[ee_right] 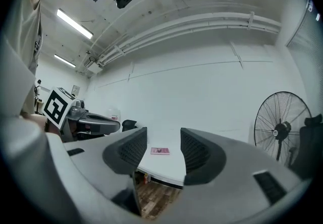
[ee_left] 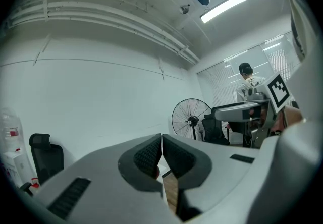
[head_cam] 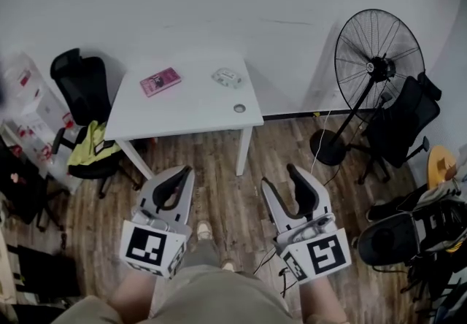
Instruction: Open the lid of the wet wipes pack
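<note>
White-walled room, wood floor [head_cam: 219,158], standing fan [head_cam: 379,67] at right. White table [head_cam: 190,111] against wall; pink wet wipes pack [head_cam: 160,82] lies flat near its far left corner, lid shut. Both grippers held level, well short of table. Left gripper [ee_left: 161,140]: jaws together, nothing between. Right gripper [ee_right: 163,136]: jaws wide apart, empty.

Head view down; gripper views level, distant; all share fan [head_cam: 379,66].

I am looking at a pink pack [head_cam: 160,82] lying on a white counter [head_cam: 191,108] over a brown wood-grain floor [head_cam: 222,169].
</note>
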The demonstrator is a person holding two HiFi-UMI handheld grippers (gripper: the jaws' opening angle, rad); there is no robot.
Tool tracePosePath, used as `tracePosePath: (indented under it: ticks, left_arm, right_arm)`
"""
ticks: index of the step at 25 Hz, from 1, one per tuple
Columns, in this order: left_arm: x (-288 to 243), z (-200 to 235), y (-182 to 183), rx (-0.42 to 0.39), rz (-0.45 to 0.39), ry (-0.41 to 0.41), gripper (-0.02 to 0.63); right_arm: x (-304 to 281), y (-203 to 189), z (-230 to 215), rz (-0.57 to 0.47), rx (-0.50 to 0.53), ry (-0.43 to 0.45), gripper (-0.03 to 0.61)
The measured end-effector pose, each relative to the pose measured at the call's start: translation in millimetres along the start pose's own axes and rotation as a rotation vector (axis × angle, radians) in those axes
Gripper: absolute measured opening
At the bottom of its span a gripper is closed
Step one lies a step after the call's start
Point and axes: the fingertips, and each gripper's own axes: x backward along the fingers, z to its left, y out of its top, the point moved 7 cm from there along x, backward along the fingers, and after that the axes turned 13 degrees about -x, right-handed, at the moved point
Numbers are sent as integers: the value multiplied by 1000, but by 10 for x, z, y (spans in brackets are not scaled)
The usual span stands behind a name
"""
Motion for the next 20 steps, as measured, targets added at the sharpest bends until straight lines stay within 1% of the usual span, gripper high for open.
tracePosePath:
  ticks: [6,11,15,20]
  left_arm:
    - [-187,88,-107,11,8,10,23]
    - [-507,264,-229,29,3,3,23]
    - [-844,498,-349,36,0,-3,23]
    - [-1383,953,-502,38,21,-22,23]
  right_arm:
    - [-247,-80,-104,28,11,18,207]
    - [-604,-133,-257,54,28,26,207]
    - [-1007,-167,-422,68,35,23,207]
    - [-1684,-171,-638,93,32,14,207]
